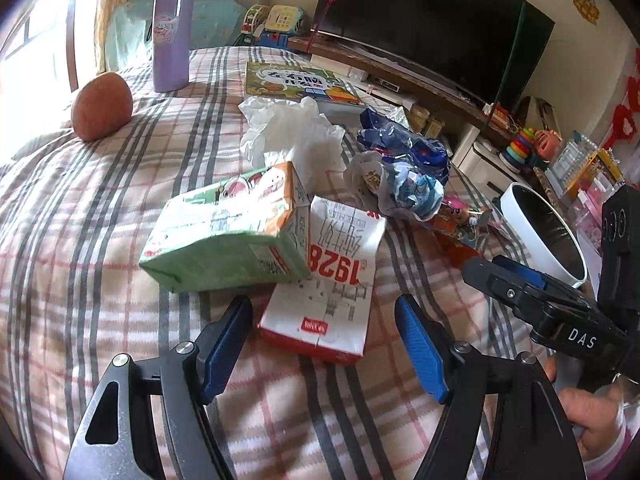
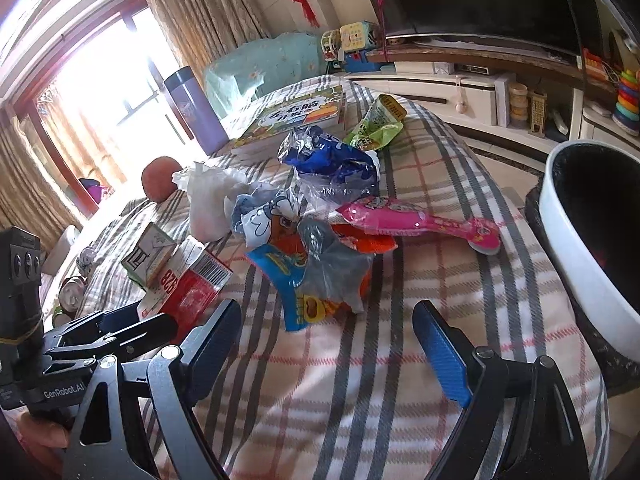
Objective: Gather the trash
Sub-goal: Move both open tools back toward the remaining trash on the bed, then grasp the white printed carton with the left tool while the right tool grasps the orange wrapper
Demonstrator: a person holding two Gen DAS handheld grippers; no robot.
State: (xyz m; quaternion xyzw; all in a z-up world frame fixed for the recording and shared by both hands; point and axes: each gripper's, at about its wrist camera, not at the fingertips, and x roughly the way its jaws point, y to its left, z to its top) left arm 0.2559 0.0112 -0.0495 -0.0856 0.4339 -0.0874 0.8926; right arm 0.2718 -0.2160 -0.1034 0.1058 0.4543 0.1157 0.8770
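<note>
While both claws gape empty, left gripper (image 1: 324,344) hovers just before the red carton (image 1: 332,280); right gripper (image 2: 328,344) sits near the bin (image 2: 580,248), wrappers (image 2: 320,272) beside carton.

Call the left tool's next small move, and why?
Probably ease the left tool forward and down over the red-and-white carton. It is open and holds nothing, and that carton lies flat on the plaid blanket right ahead, between its fingers' line. The green carton leans on its far end, so grip the near end. The white bin waits to the right.
</note>
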